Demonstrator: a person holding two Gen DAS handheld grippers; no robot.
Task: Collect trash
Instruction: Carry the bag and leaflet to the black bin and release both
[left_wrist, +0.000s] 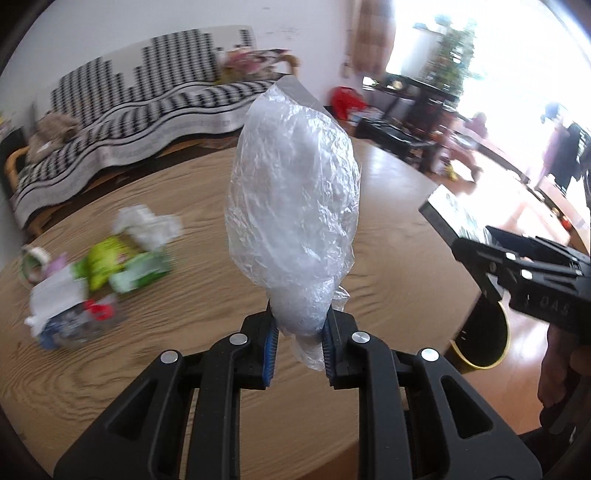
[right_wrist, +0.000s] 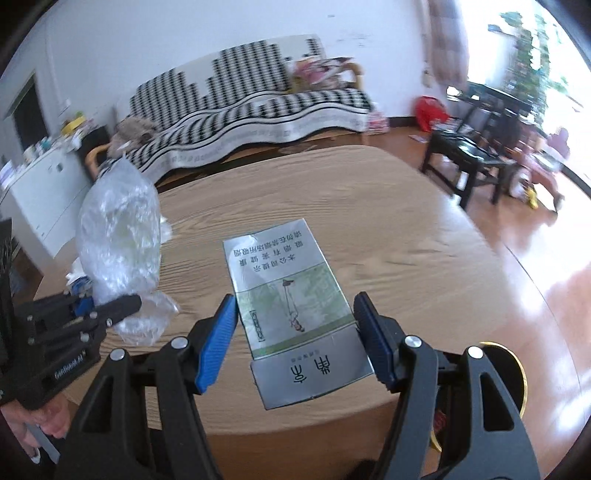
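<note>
the wooden bench (right_wrist: 406, 258) has a rounded far edge, with bare surface across its middle and right part; beyond that edge lies open floor (right_wrist: 517, 266), then a patterned sofa (right_wrist: 258, 107) along the wall. the near right edge of the bench sits just above a dark bin with a yellow rim (left_wrist: 491, 343), partly hidden below the bench edge. a loose pile of trash (left_wrist: 96, 273), blurred, lies on the left part of the bench, well apart from both grippers. the left gripper (left_wrist: 299, 350) is clamped on the lower end of a crumpled clear plastic bag (left_wrist: 295, 199); the bag stands with its long axis running away from the gripper, its free end pointing toward the sofa, clear of the bench surface. the right gripper (right_wrist: 295, 339) is clamped across the width of a flat cigarette box (right_wrist: 291, 306); its blue pads (right_wrist: 218, 343) press on the 2 long side edges near the lid end. the box's long axis lies in line with the gripper, the far end pointing toward the far bench edge, printed face up. the 2 grippers are side by side, near each other but not touching.
</note>
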